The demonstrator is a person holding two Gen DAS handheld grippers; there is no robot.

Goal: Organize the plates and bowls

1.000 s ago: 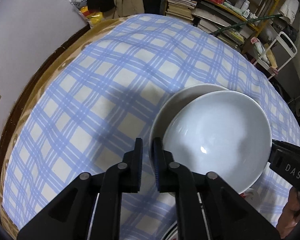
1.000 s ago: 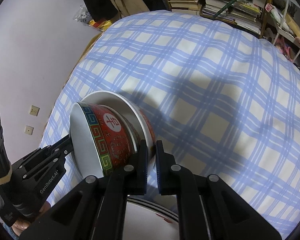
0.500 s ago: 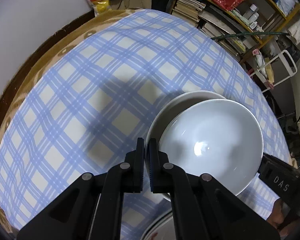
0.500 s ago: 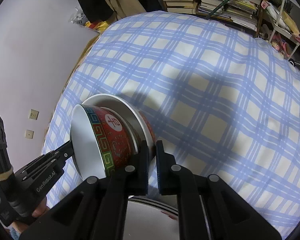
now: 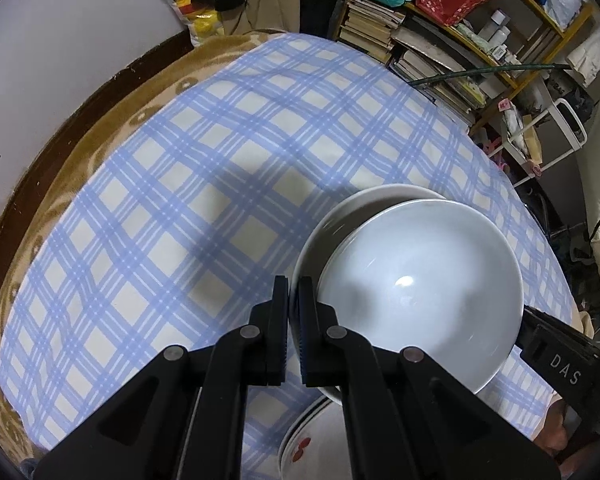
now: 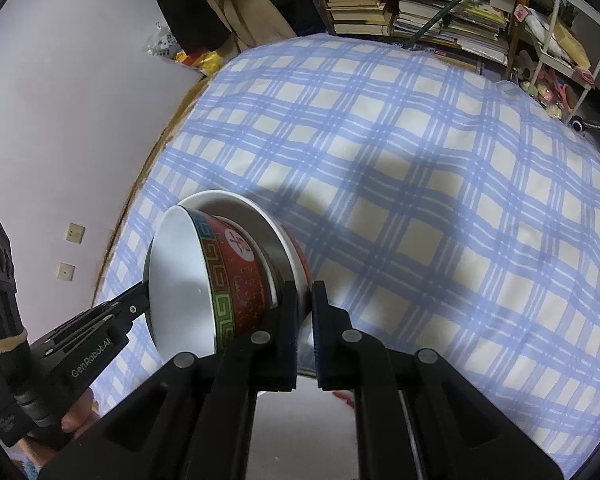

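**Two bowls held off the bed between both grippers**

Left gripper [image 5: 294, 300]: fingers [image 5: 279, 320] nearly closed, clamped on the white rim of the outer bowl [image 5: 320, 232]. Nested inside it, the inner bowl [image 5: 420, 280], white within, red-patterned outside, tilted on edge. Right gripper [image 6: 305, 308]: fingers [image 6: 288, 332] likewise pinched on the outer bowl's rim at the opposite side. Both bowls raised above the blue checked bedspread [image 5: 180, 200]. Directly below, near the camera, a stack of white plates [image 5: 312, 440] with a red mark. Behind the bed, shelves of books [image 6: 360, 0].
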